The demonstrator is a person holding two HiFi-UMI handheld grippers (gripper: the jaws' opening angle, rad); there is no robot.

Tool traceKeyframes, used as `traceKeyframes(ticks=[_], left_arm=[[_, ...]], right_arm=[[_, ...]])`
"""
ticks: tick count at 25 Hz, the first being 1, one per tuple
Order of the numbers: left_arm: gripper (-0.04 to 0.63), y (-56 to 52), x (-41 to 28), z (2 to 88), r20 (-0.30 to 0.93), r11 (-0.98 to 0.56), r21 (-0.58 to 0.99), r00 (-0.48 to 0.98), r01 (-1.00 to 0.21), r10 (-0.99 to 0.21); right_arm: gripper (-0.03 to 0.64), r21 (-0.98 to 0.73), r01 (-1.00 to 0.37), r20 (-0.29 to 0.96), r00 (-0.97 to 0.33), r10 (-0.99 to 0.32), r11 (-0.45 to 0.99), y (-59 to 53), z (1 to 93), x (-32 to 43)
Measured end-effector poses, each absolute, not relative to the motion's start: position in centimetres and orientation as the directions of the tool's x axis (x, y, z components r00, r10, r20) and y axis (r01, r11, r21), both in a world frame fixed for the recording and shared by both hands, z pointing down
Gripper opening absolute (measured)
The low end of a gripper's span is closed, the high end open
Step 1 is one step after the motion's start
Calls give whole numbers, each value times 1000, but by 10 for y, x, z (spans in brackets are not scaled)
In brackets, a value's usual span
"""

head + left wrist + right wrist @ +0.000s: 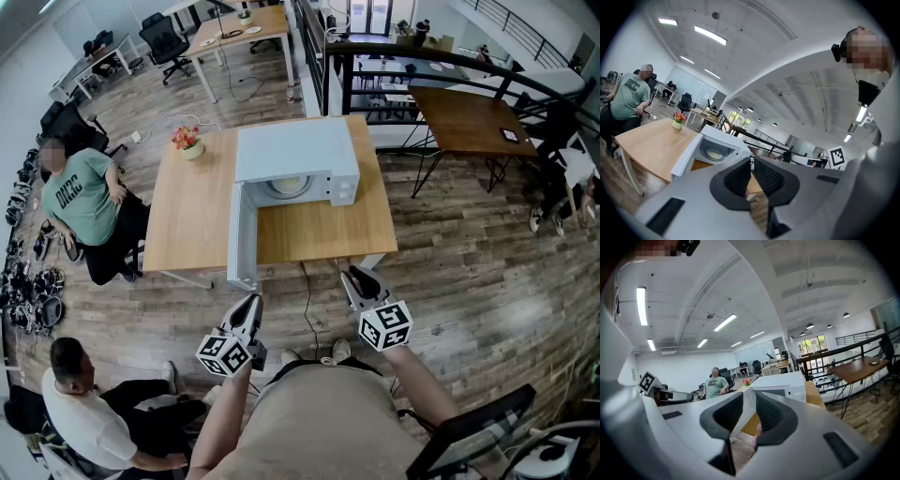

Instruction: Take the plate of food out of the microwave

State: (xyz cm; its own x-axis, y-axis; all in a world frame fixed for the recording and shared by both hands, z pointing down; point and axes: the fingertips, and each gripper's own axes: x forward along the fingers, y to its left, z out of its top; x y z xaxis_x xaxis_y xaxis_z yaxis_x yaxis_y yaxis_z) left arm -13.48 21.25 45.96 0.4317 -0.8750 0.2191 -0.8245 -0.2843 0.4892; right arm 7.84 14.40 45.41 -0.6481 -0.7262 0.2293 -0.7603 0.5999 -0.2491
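A white microwave (295, 159) stands on a wooden table (192, 216) with its door (242, 234) swung open toward me on the left. Inside lies a pale plate of food (288, 186), which the left gripper view also shows as a plate (714, 153) in the open cavity. My left gripper (251, 302) hangs below the table's near edge, its jaws almost together and empty (752, 164). My right gripper (356, 277) is also short of the table, with a narrow gap between its jaws and nothing in it (751, 401). The right gripper view shows the microwave (783, 383) from its control side.
A small flower pot (190, 142) sits at the table's far left corner. One person (84, 202) sits left of the table and another (84, 412) sits low at the near left. A cable (307, 300) hangs off the front edge. A dark table (469, 120) and a railing stand at the right.
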Motion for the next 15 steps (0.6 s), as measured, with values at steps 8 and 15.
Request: traceKeyframes(ticks=[8, 15], left_arm=[[20, 203, -127, 461, 231, -279, 485, 429, -829, -873], [20, 201, -111, 464, 243, -268, 473, 417, -839, -876]], right_arm=[[118, -372, -714, 195, -685, -702, 594, 138, 449, 85], [118, -405, -695, 166, -695, -700, 594, 140, 453, 103]])
